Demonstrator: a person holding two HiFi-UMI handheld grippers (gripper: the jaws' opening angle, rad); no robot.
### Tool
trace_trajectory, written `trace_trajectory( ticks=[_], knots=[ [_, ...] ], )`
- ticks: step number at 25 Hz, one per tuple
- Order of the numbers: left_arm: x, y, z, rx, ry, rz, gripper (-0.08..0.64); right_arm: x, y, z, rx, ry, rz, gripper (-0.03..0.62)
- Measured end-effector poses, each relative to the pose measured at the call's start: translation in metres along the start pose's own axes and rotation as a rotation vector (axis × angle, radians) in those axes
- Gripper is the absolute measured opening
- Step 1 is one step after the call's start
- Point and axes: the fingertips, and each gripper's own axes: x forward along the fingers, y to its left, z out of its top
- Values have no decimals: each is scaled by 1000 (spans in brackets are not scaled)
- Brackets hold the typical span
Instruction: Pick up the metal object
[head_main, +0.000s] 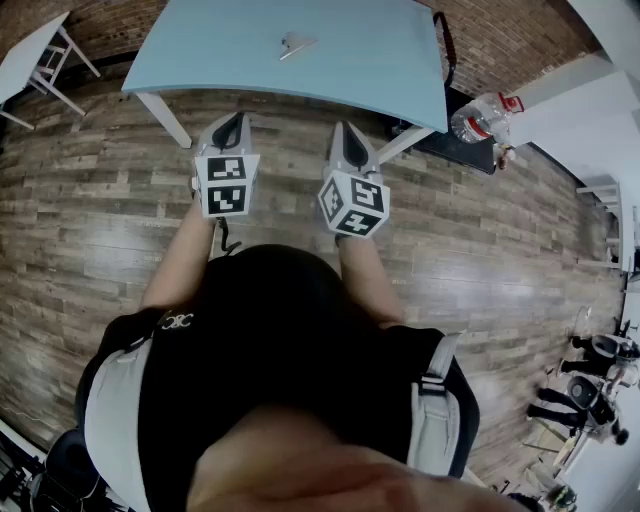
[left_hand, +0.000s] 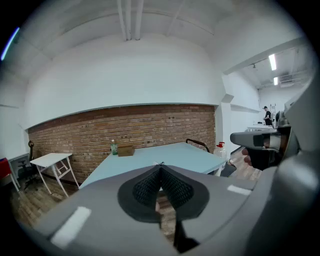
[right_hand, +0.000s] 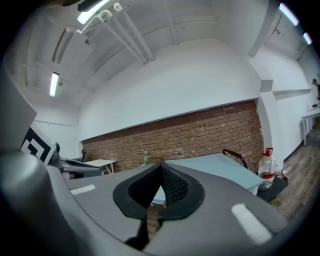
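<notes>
A small flat metal object (head_main: 297, 43) lies on the light blue table (head_main: 240, 60), near its middle. My left gripper (head_main: 236, 120) and right gripper (head_main: 344, 130) hang side by side over the wooden floor, just short of the table's near edge and well short of the object. Both point toward the table. In the left gripper view the jaws (left_hand: 160, 168) are shut with nothing between them. The right gripper view shows its jaws (right_hand: 160, 167) shut and empty too. From there the table top (right_hand: 220, 167) stretches ahead.
A clear water bottle (head_main: 482, 117) with a red cap stands on the floor by the table's right corner, beside a dark chair (head_main: 444, 50). A green bottle (left_hand: 114, 147) and a cardboard box (left_hand: 125, 149) sit at the table's far end. A white table (head_main: 30, 55) stands at the left.
</notes>
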Motion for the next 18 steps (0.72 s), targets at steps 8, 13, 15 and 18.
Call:
trace_trajectory(
  ticks=[8,13,15,18],
  knots=[
    [7,5,-3,-35,12,-30,-3,8,8,-2,-45,8,-4,11],
    [8,9,-7,-43,23,-35,-3,13,3,7,-62,-5,-24,11],
    [8,9,-11,-44,30,-38,-3,13,3,8,-65,-5,-29,11],
    [7,11,-14,-46,32,-44,-3,12,7,7,-60,-10,-36,12]
  ],
)
